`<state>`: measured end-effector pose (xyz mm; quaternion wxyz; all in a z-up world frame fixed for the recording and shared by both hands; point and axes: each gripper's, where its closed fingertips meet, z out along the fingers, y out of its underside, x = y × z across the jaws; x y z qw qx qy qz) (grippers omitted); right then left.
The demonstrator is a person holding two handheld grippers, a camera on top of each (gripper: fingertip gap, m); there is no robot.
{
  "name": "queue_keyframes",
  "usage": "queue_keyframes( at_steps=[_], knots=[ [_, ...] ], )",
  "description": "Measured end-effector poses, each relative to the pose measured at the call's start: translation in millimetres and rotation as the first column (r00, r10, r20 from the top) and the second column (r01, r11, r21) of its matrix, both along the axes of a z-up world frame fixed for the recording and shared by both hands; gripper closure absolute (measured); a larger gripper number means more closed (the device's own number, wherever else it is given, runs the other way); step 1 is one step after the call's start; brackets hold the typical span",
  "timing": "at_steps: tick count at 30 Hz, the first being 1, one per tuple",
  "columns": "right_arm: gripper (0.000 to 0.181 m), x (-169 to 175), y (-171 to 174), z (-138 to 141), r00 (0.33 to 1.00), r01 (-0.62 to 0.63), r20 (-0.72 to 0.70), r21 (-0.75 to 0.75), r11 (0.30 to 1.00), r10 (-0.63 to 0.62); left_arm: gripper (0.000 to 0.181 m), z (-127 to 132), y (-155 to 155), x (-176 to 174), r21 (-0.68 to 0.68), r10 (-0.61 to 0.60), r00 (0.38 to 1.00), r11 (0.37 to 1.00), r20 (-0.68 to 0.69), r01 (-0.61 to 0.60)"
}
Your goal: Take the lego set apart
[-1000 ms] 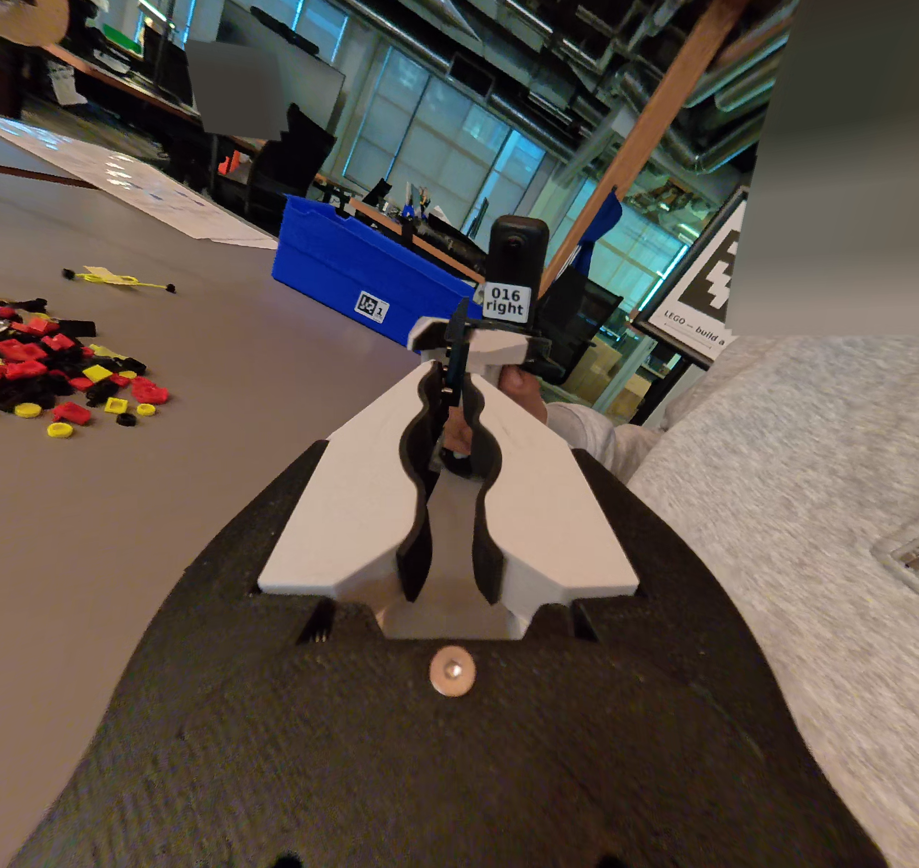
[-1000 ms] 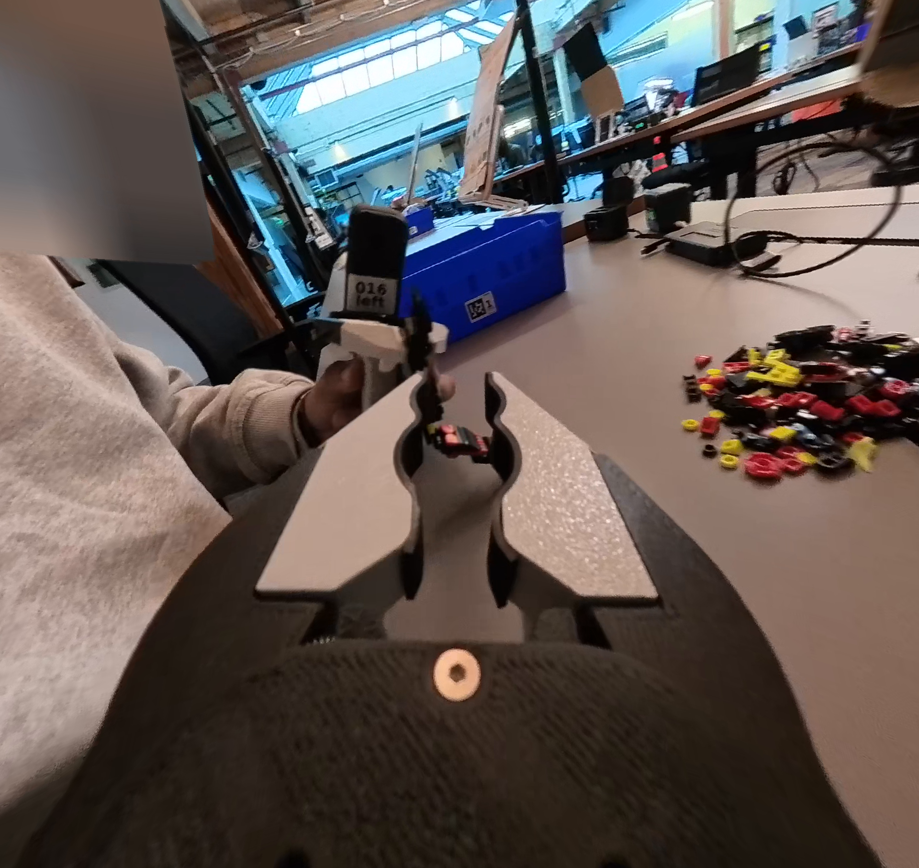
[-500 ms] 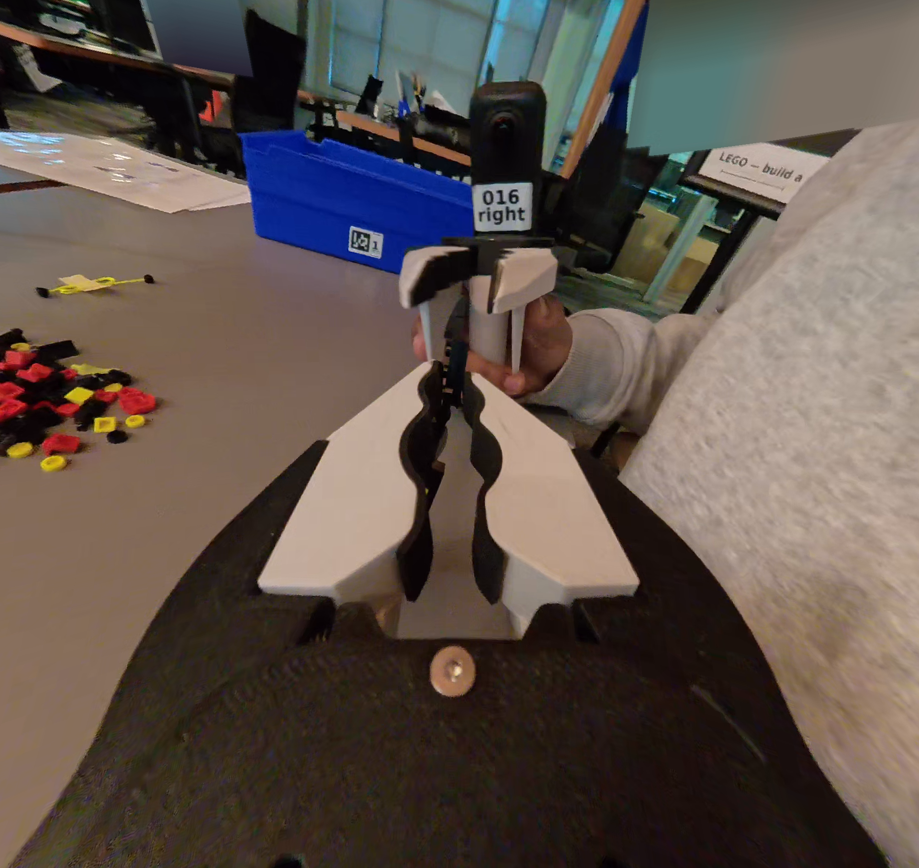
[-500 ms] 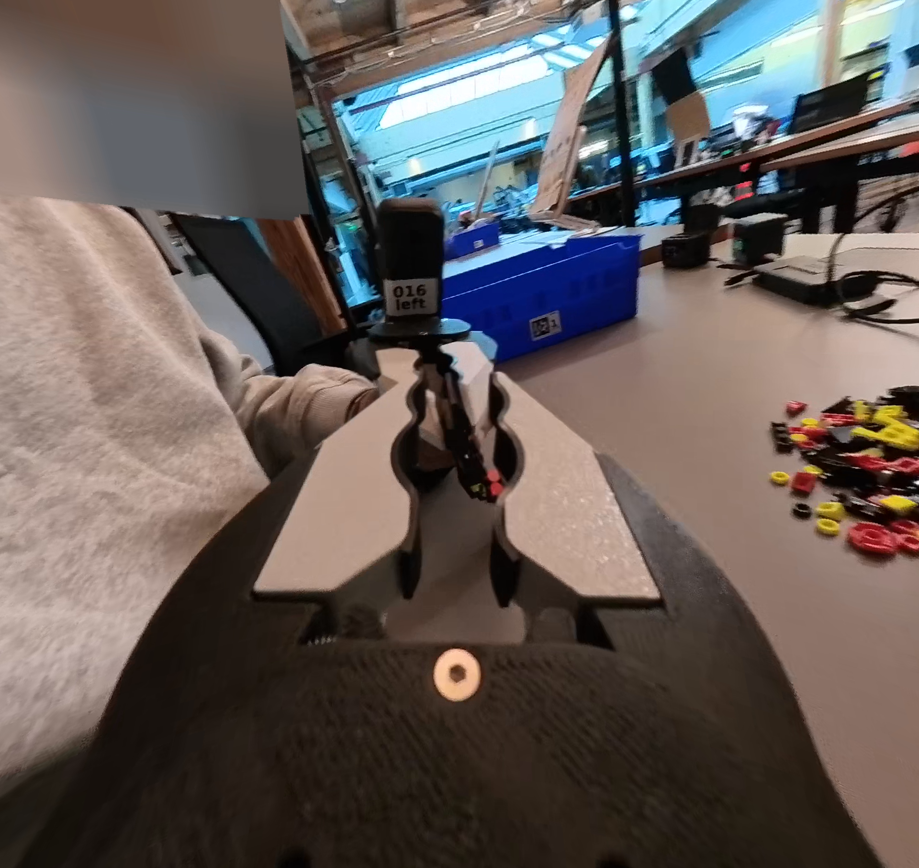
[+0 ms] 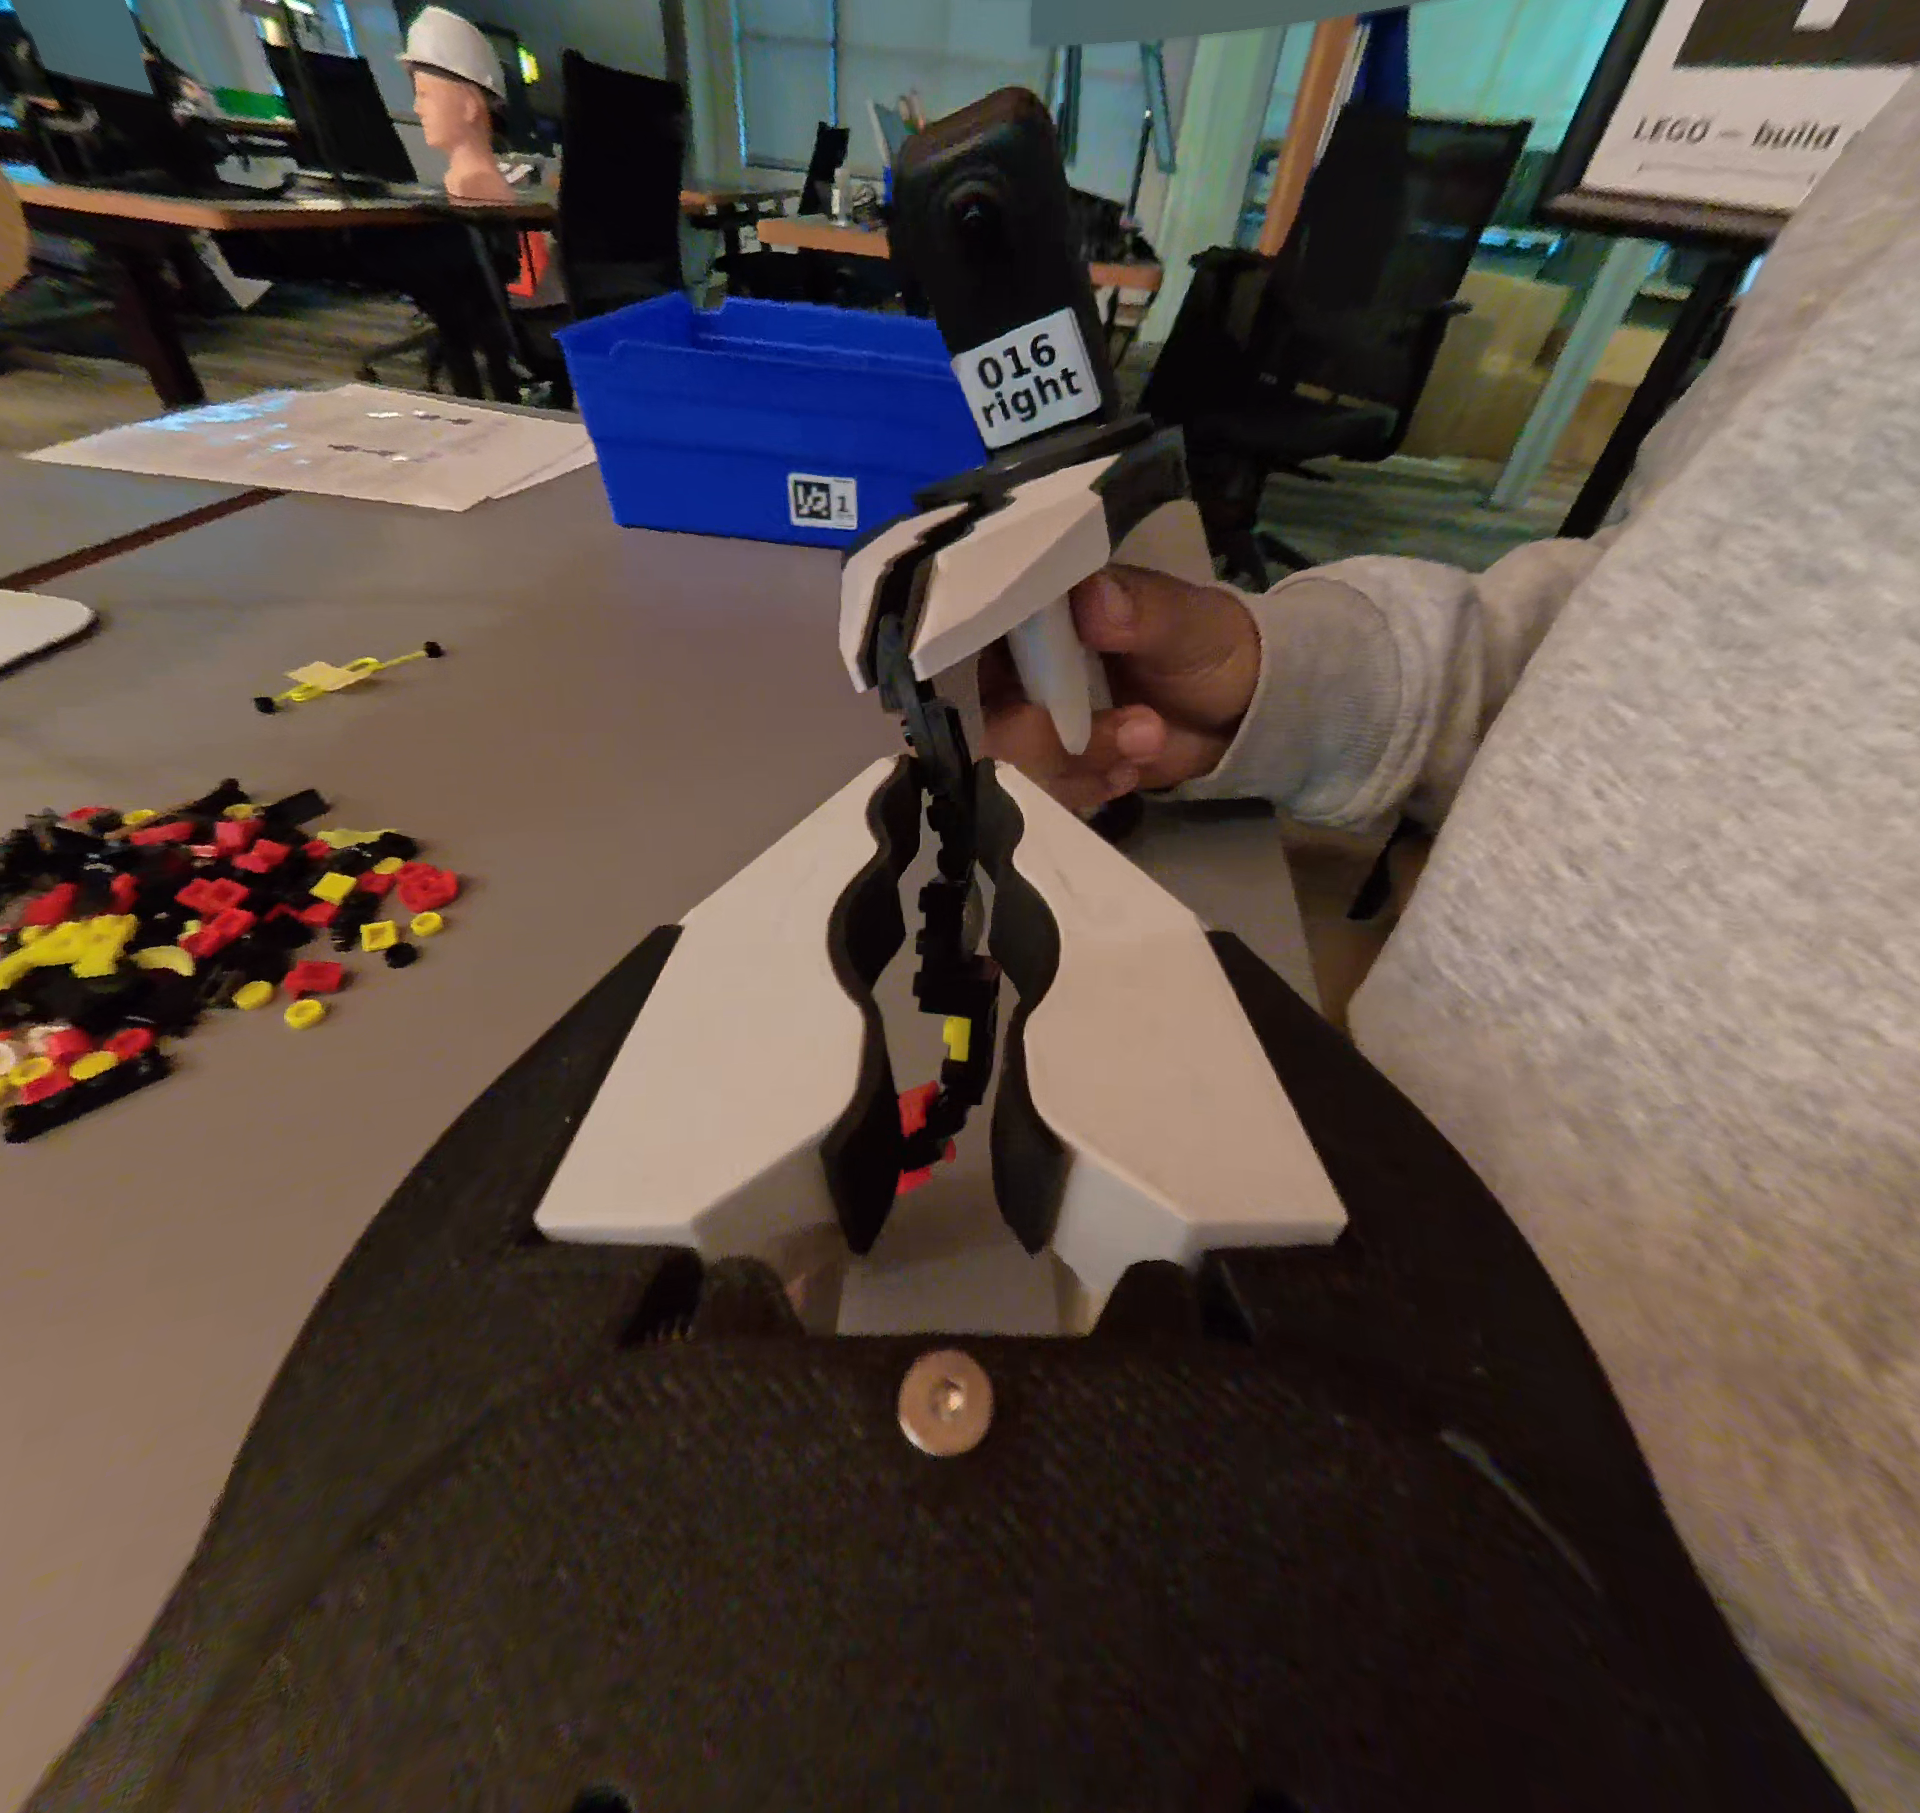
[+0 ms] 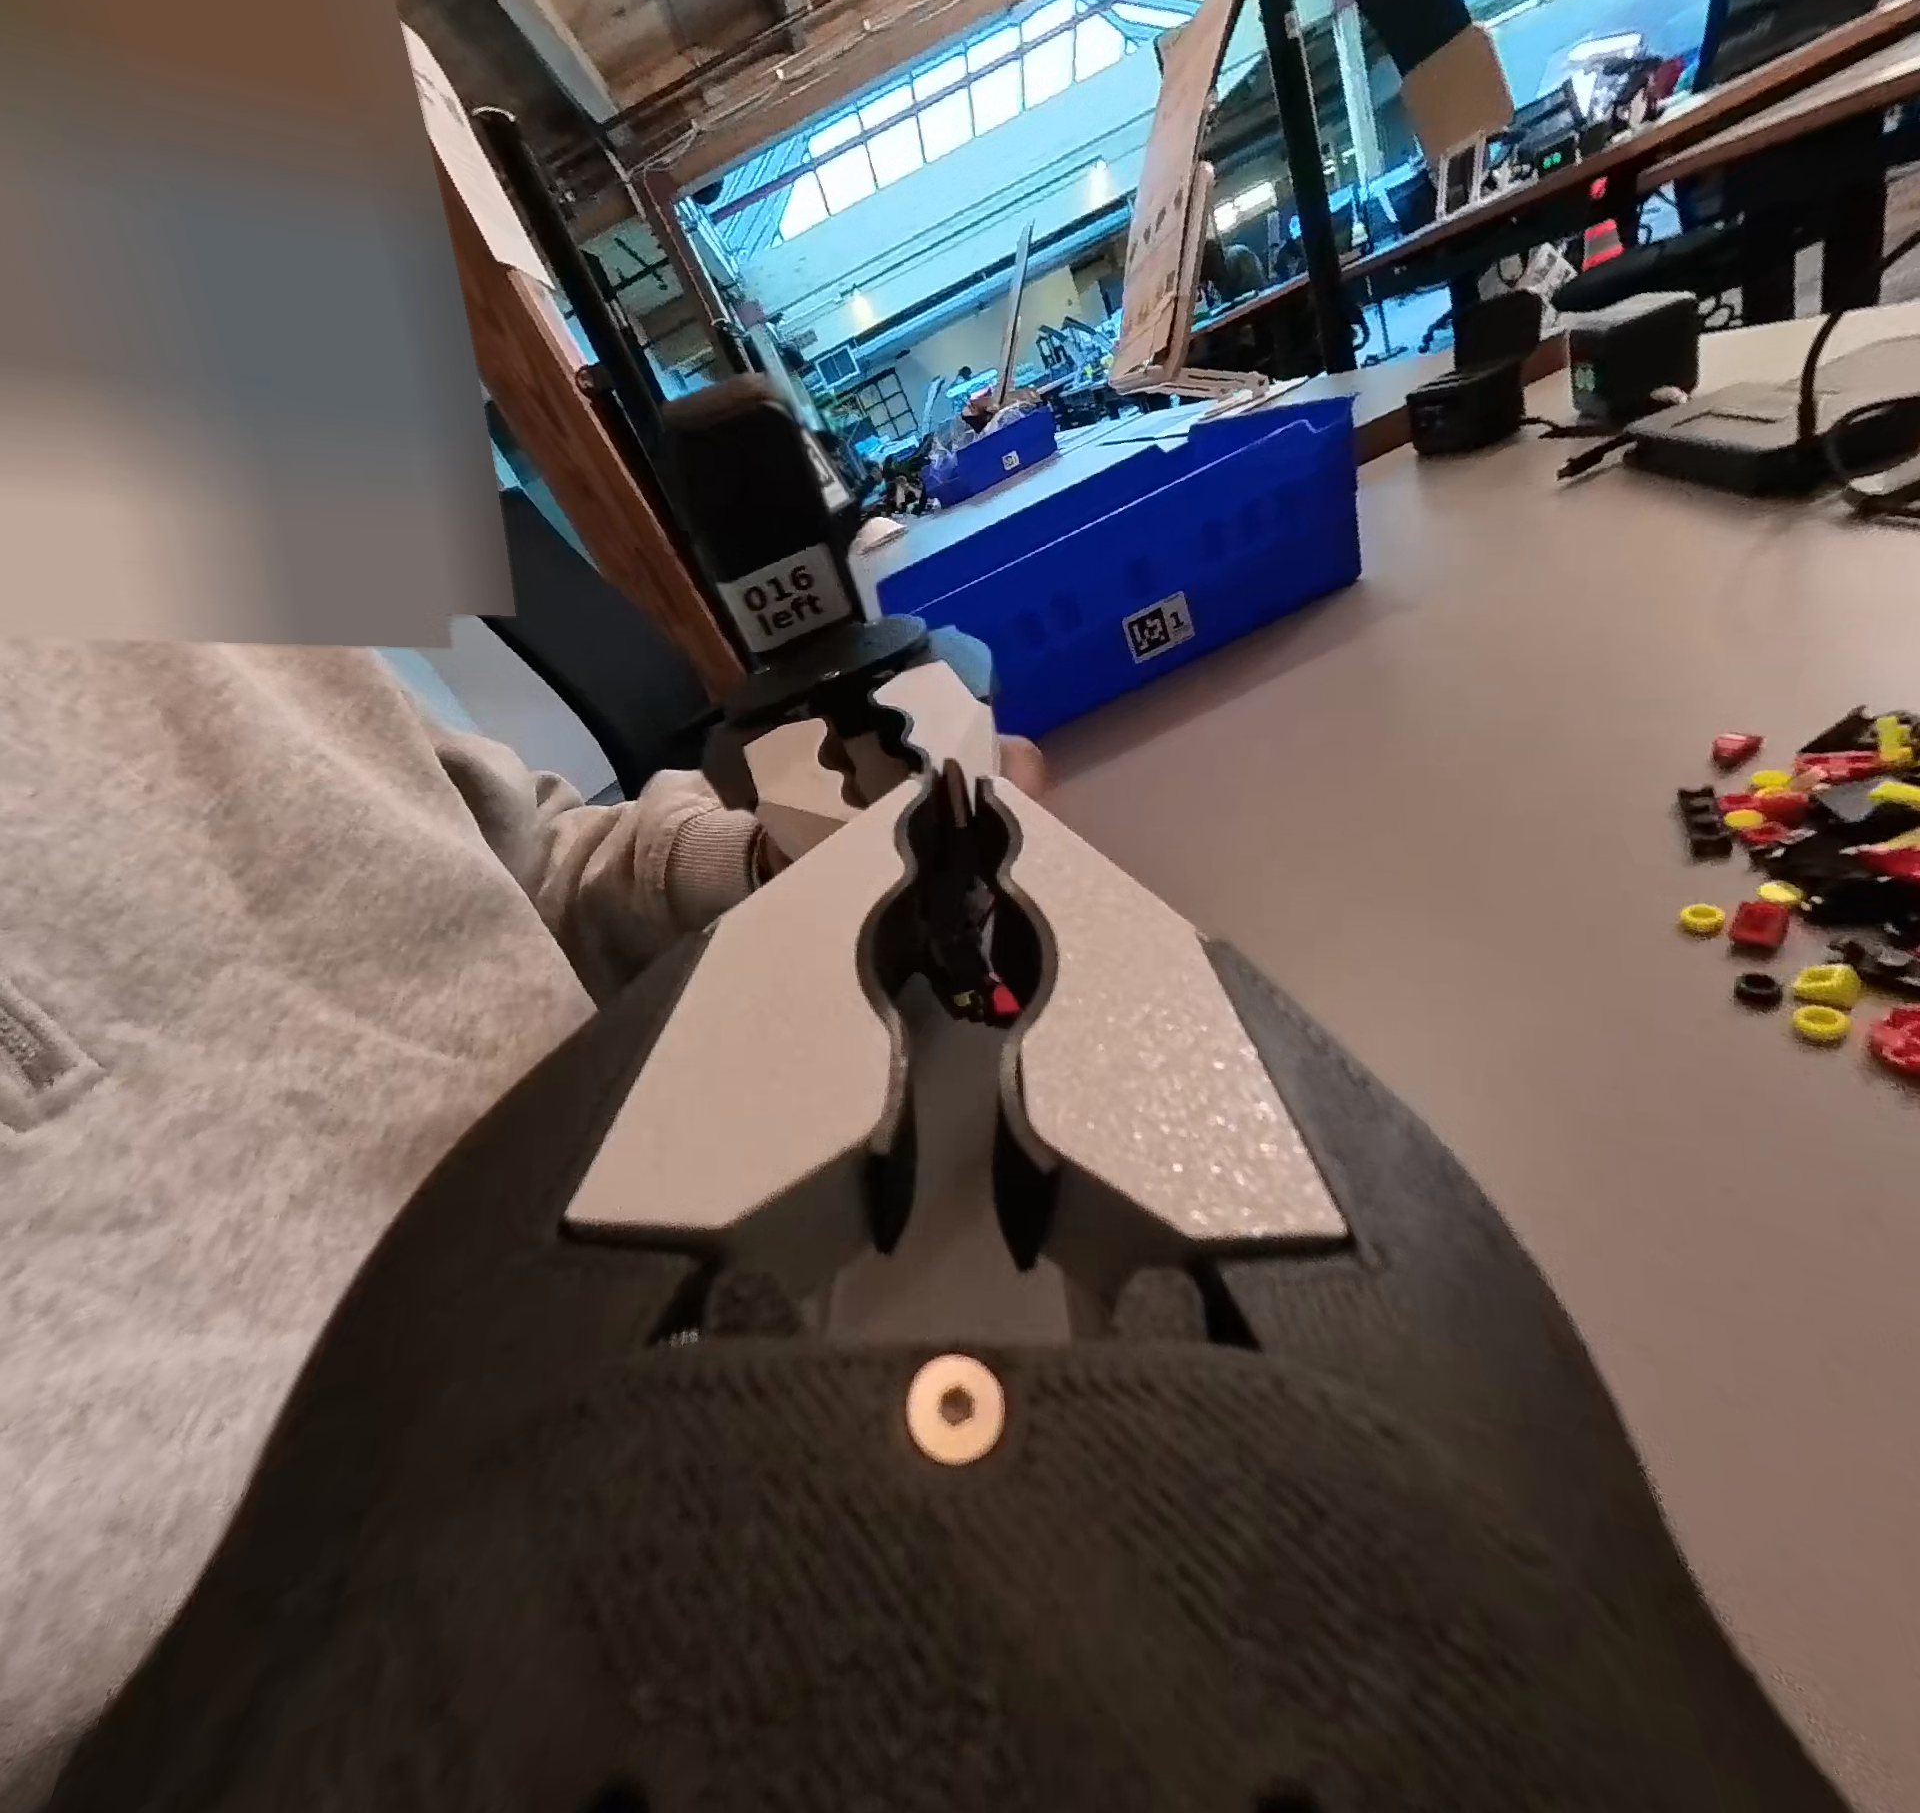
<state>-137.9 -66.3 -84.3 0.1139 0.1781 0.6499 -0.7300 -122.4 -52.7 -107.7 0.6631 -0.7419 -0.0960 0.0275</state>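
A slim black lego strip with yellow and red bits near one end (image 5: 940,984) is held in the air between the two tools, above the near edge of the grey tabletop (image 5: 582,724). In the left wrist view the left tongs (image 5: 943,833) have their white fingers with wavy black pads close together, and the strip runs between them from the tips back toward the base; whether the pads pinch it or only flank it is hard to make out, though the tips look pressed onto it. The right tongs (image 5: 896,620) face them, clenched on the strip's far end, with a hand (image 5: 1153,683) in a grey sleeve around the handle.

The right wrist view shows the same strip (image 6: 961,916) end-on, mostly hidden inside the narrow gap of the right tongs (image 6: 956,807), so its length cannot be judged there. Beyond, the left tongs (image 6: 883,745) are partly covered by the nearer fingers, and their contact with the strip is out of sight.

The loose pile of red, yellow and black lego pieces (image 5: 177,932) lies well apart on the tabletop; it is cut off by the frame edge in both views (image 6: 1829,890). A blue plastic bin (image 5: 769,413) stands farther back. Only the left view shows a small yellow and black rod piece (image 5: 343,672) lying alone, and white paper sheets (image 5: 322,444); only the right view shows black boxes and cables (image 6: 1704,413).
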Motion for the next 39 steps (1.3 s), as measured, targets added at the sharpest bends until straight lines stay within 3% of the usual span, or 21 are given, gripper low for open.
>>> queue_keyframes(
  at_steps=[4,7,15,17,19,22,24,27,33,36,39],
  knots=[
    [0.178,-3.8,-1.4,-2.1,0.998,0.011,0.064,-0.004,1.0,-0.011,0.168,-1.1,-0.6,0.4,-0.038,0.011,0.998,0.999,-0.067,-0.013],
    [0.179,-6.0,1.2,0.0,0.998,0.026,0.059,-0.026,0.999,-0.024,0.167,0.7,1.1,-2.4,-0.003,0.032,0.999,0.999,-0.015,-0.032],
    [0.18,-31.5,13.1,-2.0,0.962,0.227,0.171,-0.061,0.972,-0.214,0.148,-8.8,-0.6,-23.2,-0.092,0.258,0.956,0.958,-0.142,-0.272],
    [0.18,-31.8,6.8,-5.1,0.952,0.248,0.196,-0.044,0.968,-0.235,0.148,-11.2,-1.5,-28.0,-0.128,0.307,0.93,0.933,-0.201,-0.336],
    [0.179,-30.7,-0.7,-7.6,0.945,0.264,0.204,-0.018,0.964,-0.255,0.162,-14.2,-5.3,-34.5,-0.157,0.353,0.905,0.905,-0.238,-0.395],
    [0.179,-32.4,-2.1,-9.3,0.936,0.301,0.184,0.02,0.953,-0.299,0.164,-16.3,-9.9,-38.8,-0.164,0.365,0.902,0.899,-0.231,-0.406],
    [0.178,-29.3,0.3,-6.4,0.949,0.277,0.152,0.005,0.961,-0.275,0.162,-13.7,-14.0,-42.0,-0.143,0.377,0.899,0.9,-0.224,-0.412],
    [0.181,-13.6,2.6,3.7,0.985,0.141,0.111,-0.077,0.987,-0.132,0.165,-13.2,-23.6,-52.8,-0.144,0.438,0.853,0.86,-0.284,-0.489],
    [0.181,-13.3,5.0,0.3,0.987,0.159,-0.019,0.001,0.987,-0.159,0.165,-1.2,-26.8,-49.1,-0.081,0.41,0.861,0.888,-0.302,-0.452],
    [0.165,-11.2,2.1,2.1,0.985,0.164,-0.053,-0.011,0.986,-0.165,0.165,-6.0,-16.9,-39.3,-0.094,0.339,0.88,0.916,-0.333,-0.389],
    [0.157,-12.3,2.3,0.2,0.985,0.165,-0.048,-0.005,0.986,-0.165,0.165,-10.6,-13.4,-37.0,-0.127,0.319,0.843,0.905,-0.433,-0.407]
  ],
)
